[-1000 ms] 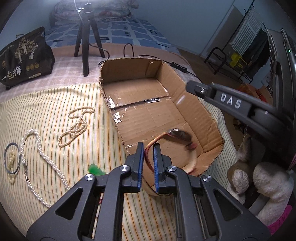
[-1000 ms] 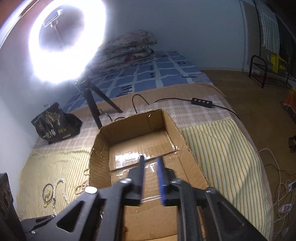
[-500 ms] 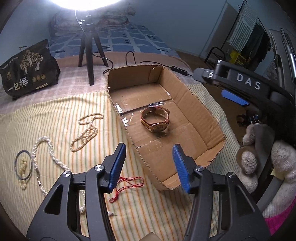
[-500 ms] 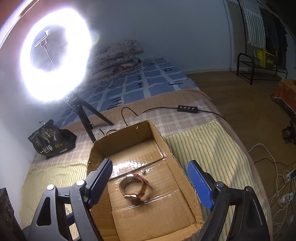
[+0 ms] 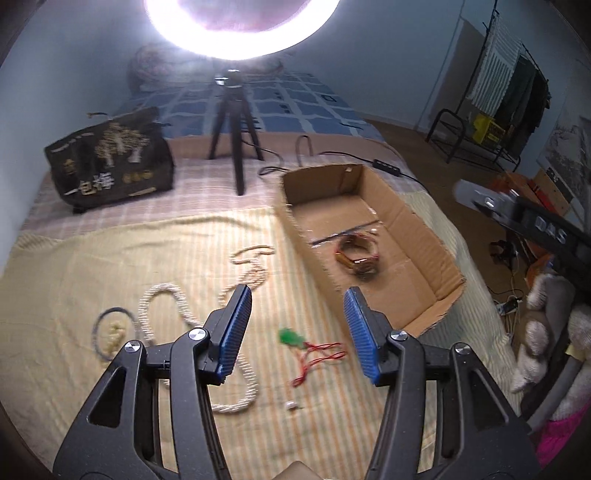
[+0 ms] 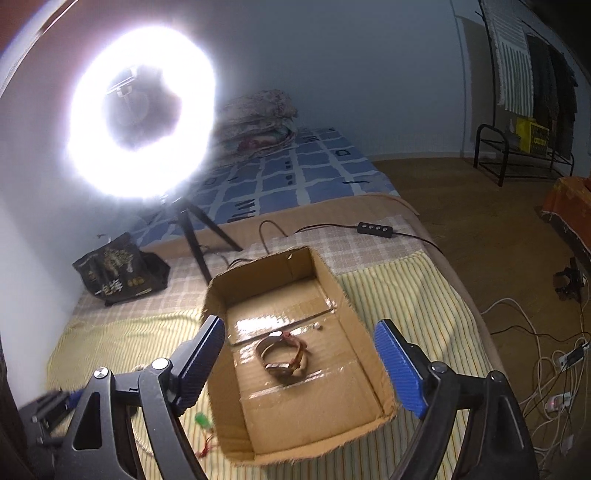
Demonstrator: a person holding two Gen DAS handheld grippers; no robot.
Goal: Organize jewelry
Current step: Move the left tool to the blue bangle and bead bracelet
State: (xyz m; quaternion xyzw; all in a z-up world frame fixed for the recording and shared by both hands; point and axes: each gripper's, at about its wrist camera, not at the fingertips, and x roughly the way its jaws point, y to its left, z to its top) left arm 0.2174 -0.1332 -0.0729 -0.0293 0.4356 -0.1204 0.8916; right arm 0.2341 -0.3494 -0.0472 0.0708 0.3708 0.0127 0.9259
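Overhead, gripper point(image 6: 299, 365) above box rim point(image 6: 354, 314).

The ring light point(image 5: 242, 29) gets cut off by the top edge. The necklaces point(image 5: 177, 306) are smeared by blur, beads can't be made out, and one is partly hidden behind the left gripper point(image 5: 295, 338).

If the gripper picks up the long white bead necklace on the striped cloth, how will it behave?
The white bead necklace lies in loose curves on the striped cloth, so it is probably floppy and would hang and swing. Its round beads may slip between the flat pads. Pushed, it would likely bunch up.
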